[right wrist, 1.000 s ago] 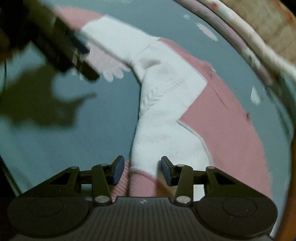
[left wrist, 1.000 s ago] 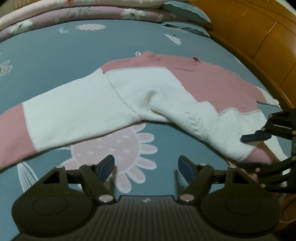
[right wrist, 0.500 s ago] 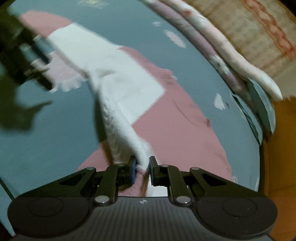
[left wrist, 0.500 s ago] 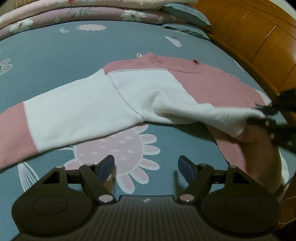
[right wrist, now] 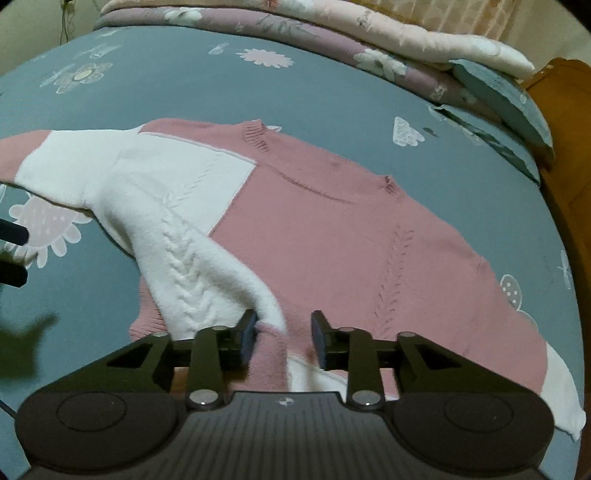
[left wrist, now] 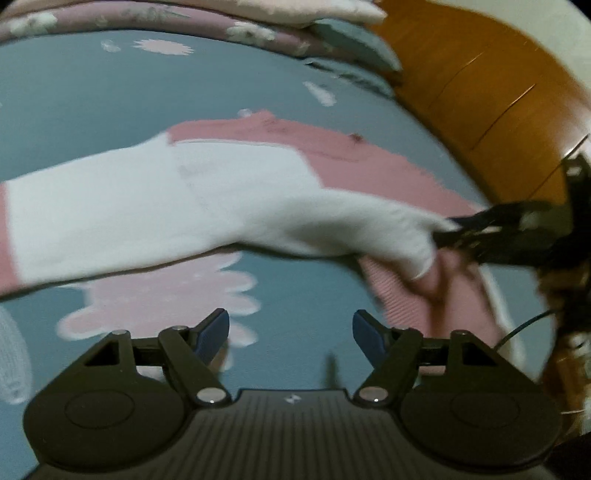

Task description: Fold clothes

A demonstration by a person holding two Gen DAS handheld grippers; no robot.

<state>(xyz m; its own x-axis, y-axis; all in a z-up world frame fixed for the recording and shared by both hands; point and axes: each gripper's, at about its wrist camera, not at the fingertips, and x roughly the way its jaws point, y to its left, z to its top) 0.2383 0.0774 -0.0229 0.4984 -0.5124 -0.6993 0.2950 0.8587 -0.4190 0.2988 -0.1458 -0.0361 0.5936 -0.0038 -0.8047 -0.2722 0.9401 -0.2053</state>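
A pink and white knit sweater (right wrist: 332, 229) lies spread on the bed. Its white cable-knit sleeve (right wrist: 192, 266) is drawn across the pink body. The sleeve's pink cuff (right wrist: 269, 354) sits between the fingers of my right gripper (right wrist: 284, 334), whose jaws are opening. The far pad stands off the cloth. In the left wrist view the sweater (left wrist: 221, 184) stretches across the middle, and the right gripper (left wrist: 448, 232) shows blurred at the sleeve's end. My left gripper (left wrist: 290, 330) hangs over bare sheet in front of the sweater. Its jaws are closing a little, wide apart, with nothing between them.
The blue-grey flowered sheet (right wrist: 184, 81) surrounds the sweater. Folded quilts (right wrist: 332, 33) and a pillow (right wrist: 495, 96) line the far edge. A wooden headboard (left wrist: 480, 92) rises on the right. The left gripper's fingers (right wrist: 13, 232) show at the left edge of the right wrist view.
My right gripper gripped the sleeve's end, carried it across over the pink body, and its jaws have now parted. The left gripper stayed put, tilted a little and narrowed slightly.
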